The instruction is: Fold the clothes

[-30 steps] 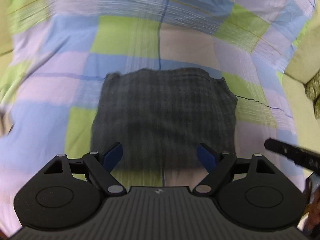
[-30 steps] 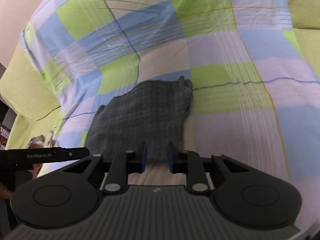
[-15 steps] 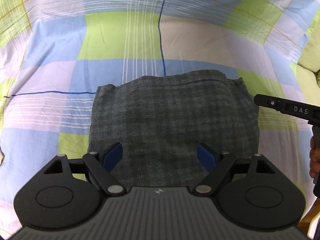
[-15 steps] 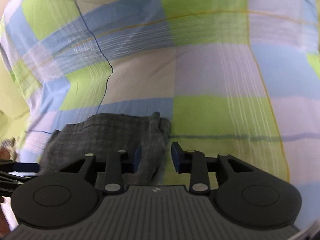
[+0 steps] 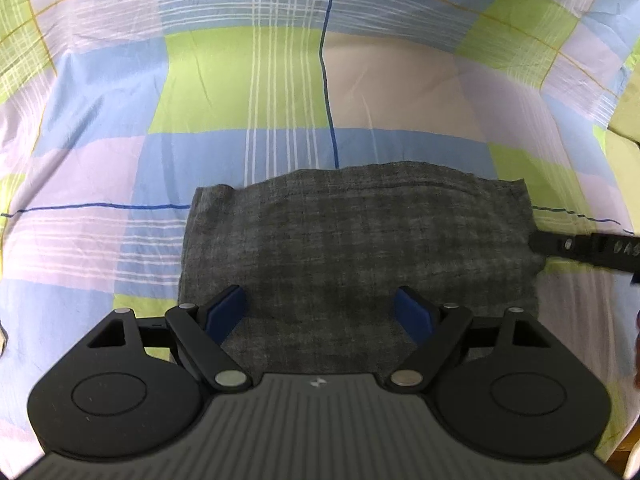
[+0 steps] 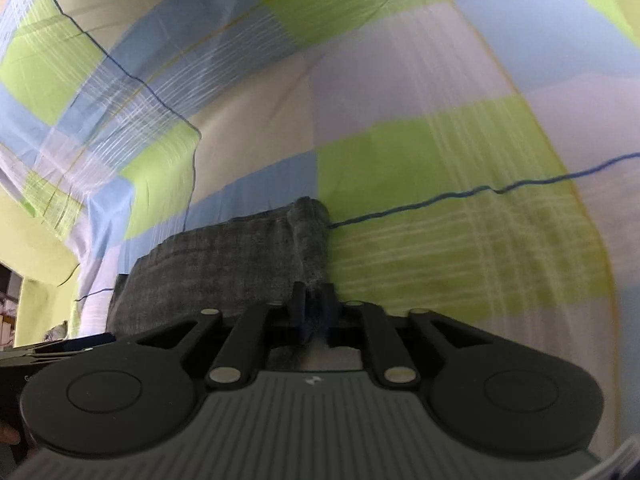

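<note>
We find the garment (image 5: 360, 248), a dark grey checked cloth already folded into a rough rectangle, lying flat on the bed sheet (image 5: 240, 92), a plaid of green, blue and lilac.

The left gripper (image 5: 320, 312) hangs over the near edge of the garment, pointing steeply down. Its blue fingers (image 5: 226, 310) stand wide apart, cloth beneath them but nothing held.

The right gripper (image 6: 313, 312) is at the garment's right-hand edge (image 6: 310, 232), where the cloth bunches into a raised ridge. Its fingers are drawn nearly together with a fold of that edge between them; we judge them pinched on the cloth. In the left view the same gripper (image 5: 580, 246) shows as a black bar touching the right side of the garment.

We judge the step in hand to be taking hold of the garment for a further fold. To do it well:

- The right pinch should catch every layer of the bunched edge, not the top one alone, or the stack will splay on lifting.
- The left fingers need to come down on a matching edge or corner and close before anything is raised.
- Both hands should lift together and level, keeping the edge taut.
- The sheet must stay out of either grip; it lies directly under the cloth.
</note>
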The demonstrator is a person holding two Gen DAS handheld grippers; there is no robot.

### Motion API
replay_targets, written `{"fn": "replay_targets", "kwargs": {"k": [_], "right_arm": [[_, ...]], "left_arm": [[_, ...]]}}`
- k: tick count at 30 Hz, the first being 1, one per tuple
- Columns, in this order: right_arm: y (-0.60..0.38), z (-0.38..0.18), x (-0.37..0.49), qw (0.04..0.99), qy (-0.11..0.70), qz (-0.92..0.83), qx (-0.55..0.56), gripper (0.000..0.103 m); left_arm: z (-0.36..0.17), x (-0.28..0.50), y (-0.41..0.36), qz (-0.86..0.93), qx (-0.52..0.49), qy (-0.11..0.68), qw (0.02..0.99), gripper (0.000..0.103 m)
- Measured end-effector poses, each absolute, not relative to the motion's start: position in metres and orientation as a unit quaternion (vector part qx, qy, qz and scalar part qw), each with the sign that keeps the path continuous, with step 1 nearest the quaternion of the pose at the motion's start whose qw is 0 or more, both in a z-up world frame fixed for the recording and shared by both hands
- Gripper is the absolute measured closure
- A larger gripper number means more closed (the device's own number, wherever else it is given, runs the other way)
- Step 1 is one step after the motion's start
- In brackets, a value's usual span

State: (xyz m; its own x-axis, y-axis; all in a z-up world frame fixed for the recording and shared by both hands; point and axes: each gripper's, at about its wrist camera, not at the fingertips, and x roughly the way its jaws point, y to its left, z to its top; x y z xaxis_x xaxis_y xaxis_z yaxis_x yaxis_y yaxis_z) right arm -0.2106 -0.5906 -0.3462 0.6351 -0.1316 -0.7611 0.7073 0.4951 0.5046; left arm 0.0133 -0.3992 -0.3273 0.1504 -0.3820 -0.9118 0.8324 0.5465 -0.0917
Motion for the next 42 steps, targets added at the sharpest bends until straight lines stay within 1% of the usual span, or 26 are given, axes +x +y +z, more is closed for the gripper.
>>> {"fn": "replay_targets", "kwargs": {"k": [1, 3, 6, 7, 8, 9, 11, 14, 18, 19, 20, 21, 22, 25, 27, 30, 32, 33, 34, 35, 36, 37, 39, 42], "right_arm": [[-0.592, -0.343, -0.209, 0.800, 0.339, -0.261, 0.421, 0.065], [-0.596, -0.331, -0.204, 0.812, 0.331, -0.270, 0.396, 0.063], [-0.607, -0.331, -0.197, 0.818, 0.322, -0.268, 0.394, 0.064], [-0.610, -0.336, -0.191, 0.821, 0.326, -0.263, 0.387, 0.069], [-0.612, -0.338, -0.188, 0.824, 0.328, -0.258, 0.382, 0.077], [-0.613, -0.340, -0.184, 0.829, 0.333, -0.250, 0.374, 0.101], [-0.613, -0.343, -0.177, 0.839, 0.333, -0.238, 0.359, 0.101], [-0.611, -0.334, -0.184, 0.852, 0.293, -0.255, 0.350, 0.101], [-0.614, -0.356, -0.191, 0.822, 0.305, -0.285, 0.387, 0.100], [-0.615, -0.363, -0.191, 0.812, 0.309, -0.289, 0.402, 0.091], [-0.615, -0.364, -0.190, 0.806, 0.314, -0.295, 0.406, 0.087], [-0.615, -0.361, -0.190, 0.806, 0.314, -0.303, 0.401, 0.080], [-0.612, -0.351, -0.191, 0.811, 0.309, -0.323, 0.378, 0.076], [-0.598, -0.323, -0.200, 0.822, 0.295, -0.370, 0.318, 0.075], [-0.581, -0.309, -0.209, 0.844, 0.271, -0.328, 0.327, 0.075], [-0.555, -0.318, -0.202, 0.856, 0.298, -0.247, 0.342, 0.076], [-0.547, -0.335, -0.196, 0.852, 0.320, -0.244, 0.336, 0.080], [-0.549, -0.344, -0.195, 0.842, 0.335, -0.267, 0.327, 0.088], [-0.553, -0.349, -0.197, 0.832, 0.344, -0.293, 0.323, 0.103], [-0.556, -0.348, -0.200, 0.825, 0.344, -0.313, 0.321, 0.103], [-0.558, -0.345, -0.203, 0.818, 0.343, -0.332, 0.321, 0.100], [-0.558, -0.337, -0.208, 0.814, 0.338, -0.350, 0.319, 0.093], [-0.548, -0.324, -0.210, 0.821, 0.330, -0.339, 0.319, 0.092], [-0.524, -0.314, -0.203, 0.836, 0.322, -0.296, 0.331, 0.084]], "left_arm": [[-0.328, 0.014, -0.399, -0.418, 0.227, 0.499, 0.724, 0.020], [-0.329, 0.014, -0.398, -0.418, 0.226, 0.500, 0.724, 0.020], [-0.329, 0.016, -0.399, -0.416, 0.223, 0.502, 0.725, 0.020], [-0.329, 0.016, -0.399, -0.416, 0.222, 0.502, 0.725, 0.020], [-0.329, 0.017, -0.398, -0.416, 0.220, 0.502, 0.725, 0.020], [-0.330, 0.017, -0.398, -0.416, 0.220, 0.502, 0.726, 0.020], [-0.329, 0.018, -0.394, -0.418, 0.216, 0.500, 0.727, 0.020], [-0.332, 0.018, -0.390, -0.421, 0.212, 0.498, 0.728, 0.020], [-0.333, 0.017, -0.389, -0.421, 0.222, 0.493, 0.729, 0.020], [-0.331, 0.016, -0.388, -0.422, 0.223, 0.491, 0.729, 0.020], [-0.328, 0.017, -0.385, -0.423, 0.225, 0.488, 0.730, 0.020], [-0.326, 0.017, -0.383, -0.422, 0.226, 0.487, 0.731, 0.020], [-0.323, 0.018, -0.379, -0.420, 0.228, 0.485, 0.732, 0.020], [-0.315, 0.021, -0.364, -0.420, 0.225, 0.481, 0.736, 0.020], [-0.312, 0.020, -0.357, -0.432, 0.207, 0.485, 0.732, 0.020], [-0.320, 0.014, -0.355, -0.456, 0.200, 0.482, 0.721, 0.020], [-0.330, 0.010, -0.358, -0.460, 0.217, 0.469, 0.722, 0.020], [-0.334, 0.010, -0.359, -0.452, 0.233, 0.462, 0.726, 0.020], [-0.334, 0.010, -0.359, -0.445, 0.244, 0.455, 0.732, 0.020], [-0.331, 0.012, -0.353, -0.438, 0.254, 0.442, 0.741, 0.020], [-0.326, 0.013, -0.346, -0.432, 0.257, 0.434, 0.747, 0.020], [-0.321, 0.015, -0.340, -0.429, 0.258, 0.432, 0.750, 0.021], [-0.311, 0.014, -0.327, -0.444, 0.254, 0.435, 0.741, 0.021], [-0.304, 0.002, -0.325, -0.487, 0.239, 0.439, 0.716, 0.021]]}}
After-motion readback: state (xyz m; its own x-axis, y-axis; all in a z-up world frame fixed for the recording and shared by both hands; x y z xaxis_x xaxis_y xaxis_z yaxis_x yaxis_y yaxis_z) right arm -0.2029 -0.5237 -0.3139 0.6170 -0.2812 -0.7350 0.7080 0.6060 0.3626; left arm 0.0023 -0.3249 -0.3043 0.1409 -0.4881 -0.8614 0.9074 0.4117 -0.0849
